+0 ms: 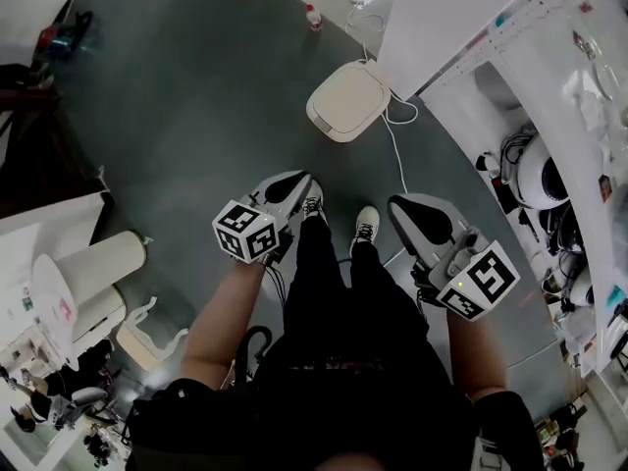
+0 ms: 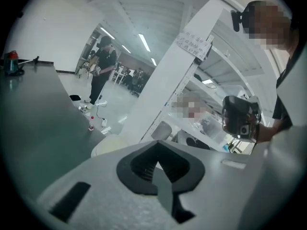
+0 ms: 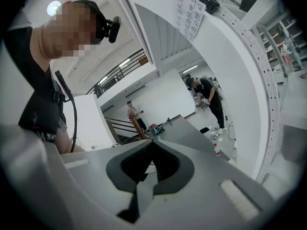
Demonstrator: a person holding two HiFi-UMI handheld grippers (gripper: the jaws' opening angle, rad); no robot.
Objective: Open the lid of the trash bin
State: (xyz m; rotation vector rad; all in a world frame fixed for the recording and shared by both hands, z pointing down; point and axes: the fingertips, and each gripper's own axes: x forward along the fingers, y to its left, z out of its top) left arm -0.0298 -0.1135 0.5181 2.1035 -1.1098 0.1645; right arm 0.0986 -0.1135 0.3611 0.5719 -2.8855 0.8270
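White cable (image 1: 397, 155) beside trash bin (image 1: 348, 99)

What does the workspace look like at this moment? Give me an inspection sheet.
Surface: dark grey floor.
Job's things: trash bin stands on the floor ahead of the person's feet, cream lid down.
Clutter: small red-capped bottle on the floor beyond the bin.
Grippers: left tongs and right tongs both shut, nothing between them, held short of the bin.
Cables: white cable runs along the floor beside the bin.
Surroundings: white column right of the bin; a bystander stands far off.
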